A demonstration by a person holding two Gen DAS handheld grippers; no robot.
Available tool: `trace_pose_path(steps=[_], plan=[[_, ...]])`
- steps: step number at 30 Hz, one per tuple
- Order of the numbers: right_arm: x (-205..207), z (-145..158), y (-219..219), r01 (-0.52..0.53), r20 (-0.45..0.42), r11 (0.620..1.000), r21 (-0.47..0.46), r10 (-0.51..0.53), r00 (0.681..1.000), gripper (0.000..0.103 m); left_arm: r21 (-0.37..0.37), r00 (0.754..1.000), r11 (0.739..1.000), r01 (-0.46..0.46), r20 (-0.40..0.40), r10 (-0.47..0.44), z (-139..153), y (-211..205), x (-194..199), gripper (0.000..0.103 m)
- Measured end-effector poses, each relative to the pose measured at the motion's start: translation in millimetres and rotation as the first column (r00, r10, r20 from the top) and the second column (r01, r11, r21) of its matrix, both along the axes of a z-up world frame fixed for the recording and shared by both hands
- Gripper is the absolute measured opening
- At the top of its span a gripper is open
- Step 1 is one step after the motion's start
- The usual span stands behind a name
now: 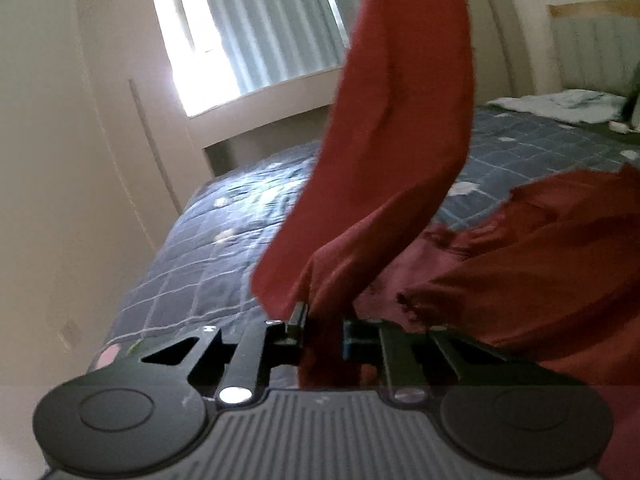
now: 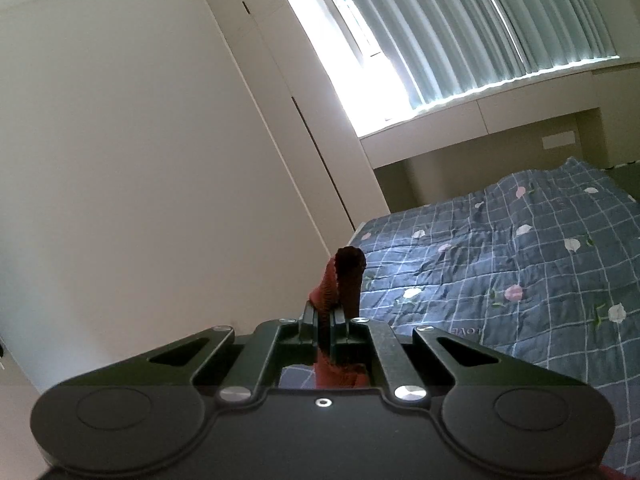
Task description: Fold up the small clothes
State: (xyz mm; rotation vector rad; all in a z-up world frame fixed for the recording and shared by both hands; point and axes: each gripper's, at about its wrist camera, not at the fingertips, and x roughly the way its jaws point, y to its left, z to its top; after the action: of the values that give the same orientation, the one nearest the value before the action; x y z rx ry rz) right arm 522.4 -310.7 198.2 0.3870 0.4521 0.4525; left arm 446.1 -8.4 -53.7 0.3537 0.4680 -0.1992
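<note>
Cloth: your soft dark-red garment (image 1: 384, 168) hangs above the blue checked quilt with flowers (image 2: 520, 260); some still bunches low. It looks light and floppy.
Hold: grab edges or corners, or it sags.
Left gripper (image 1: 322, 330): pinching a red fold.
Right gripper (image 2: 327, 322): squeezed tight on a red corner.
Count: one garment, two grippers, one quilt.

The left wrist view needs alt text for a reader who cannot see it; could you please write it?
The left gripper pinches a red garment that rises out of the top of the frame, with more red cloth bunched at right. Behind lie a blue checked bedspread and a bright window.
</note>
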Motion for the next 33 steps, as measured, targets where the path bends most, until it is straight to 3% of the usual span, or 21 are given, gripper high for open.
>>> trace_pose_path(steps=[5,11,15,18,21,27,29,32,33], plan=[[-12,-33,-15,0.006,-0.023,1.0,-0.01,-0.006,1.0,0.004,-0.05,0.987,0.986,-0.156,0.024,0.158,0,32,7,0.01],[-38,-141,-35,0.056,-0.179,0.997,-0.052,-0.065,0.982,0.004,-0.099,0.973,0.972,-0.213,-0.112,0.202,-17,62,18,0.011],[-54,-208,-49,0.11,-0.291,0.991,-0.074,-0.127,0.948,0.004,-0.04,0.98,0.985,-0.168,-0.11,0.163,-24,57,11,0.011],[-66,-238,-54,0.135,-0.331,0.988,-0.068,-0.15,0.932,0.004,-0.028,0.982,0.99,-0.141,-0.13,0.136,-23,60,8,0.021],[-77,-250,-53,0.128,-0.317,0.989,-0.08,-0.147,0.937,0.004,-0.025,0.979,0.991,-0.129,-0.159,0.124,-23,65,6,0.038],[-94,-252,-45,0.092,-0.258,0.984,-0.149,-0.129,0.958,0.005,-0.089,0.981,0.99,-0.109,-0.168,0.093,-10,83,-9,0.077],[-96,-251,-40,0.082,-0.248,0.982,-0.171,-0.124,0.961,0.005,-0.131,0.981,0.987,-0.094,-0.181,0.069,-6,91,-18,0.094],[-101,-255,-38,0.074,-0.246,0.978,-0.194,-0.122,0.962,0.008,-0.177,0.977,0.978,-0.107,-0.204,0.07,1,106,-26,0.097],[-102,-256,-38,0.074,-0.243,0.977,-0.198,-0.122,0.962,0.013,-0.203,0.973,0.972,-0.122,-0.215,0.078,2,110,-25,0.098]])
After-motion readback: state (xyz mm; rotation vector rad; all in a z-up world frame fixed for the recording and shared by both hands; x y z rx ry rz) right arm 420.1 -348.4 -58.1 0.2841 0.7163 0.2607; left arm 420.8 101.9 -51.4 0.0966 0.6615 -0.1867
